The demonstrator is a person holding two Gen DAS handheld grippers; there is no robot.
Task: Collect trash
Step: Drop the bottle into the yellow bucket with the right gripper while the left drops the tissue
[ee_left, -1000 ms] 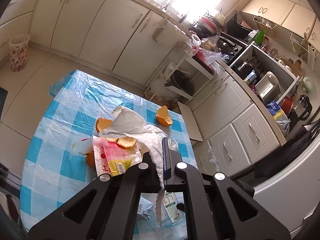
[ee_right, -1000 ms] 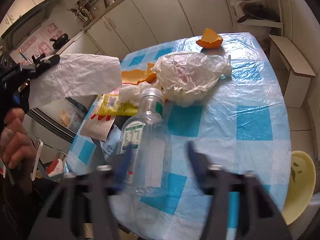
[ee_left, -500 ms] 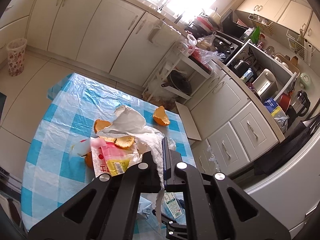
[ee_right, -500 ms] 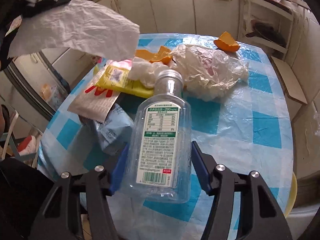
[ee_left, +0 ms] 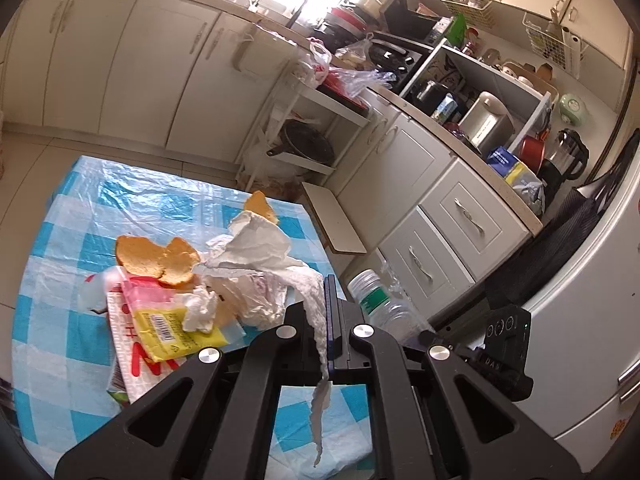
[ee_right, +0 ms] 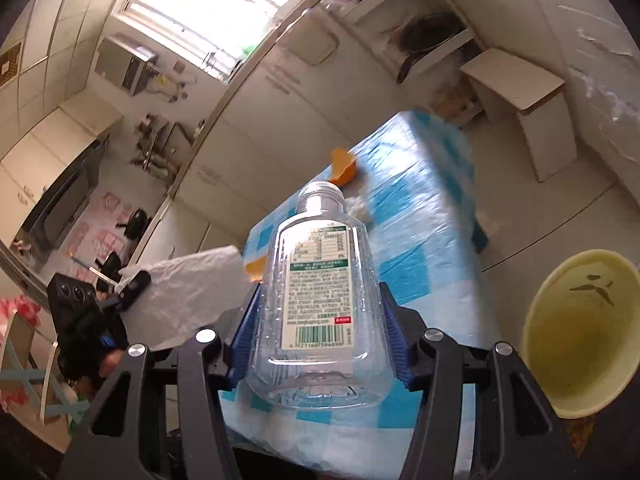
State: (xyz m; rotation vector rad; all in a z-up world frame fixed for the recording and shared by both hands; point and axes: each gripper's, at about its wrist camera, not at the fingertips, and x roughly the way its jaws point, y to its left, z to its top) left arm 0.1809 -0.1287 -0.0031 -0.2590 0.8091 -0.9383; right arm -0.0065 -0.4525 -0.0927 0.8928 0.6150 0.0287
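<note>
My left gripper is shut on a white paper towel and holds it above the table; the towel also shows in the right wrist view. My right gripper is shut on a clear plastic bottle, lifted off the table and tilted up; it also shows in the left wrist view. On the blue checked tablecloth lie orange peels, a yellow and red wrapper, a crumpled tissue and a crumpled plastic bag.
A yellow trash bin stands on the floor right of the table. Another orange peel lies at the table's far end. A small white stool, a shelf rack and kitchen cabinets stand beyond the table.
My right gripper closed on the bottle and lifted it off the table, swinging right so the yellow bin came into view. My left gripper kept the paper towel raised.
</note>
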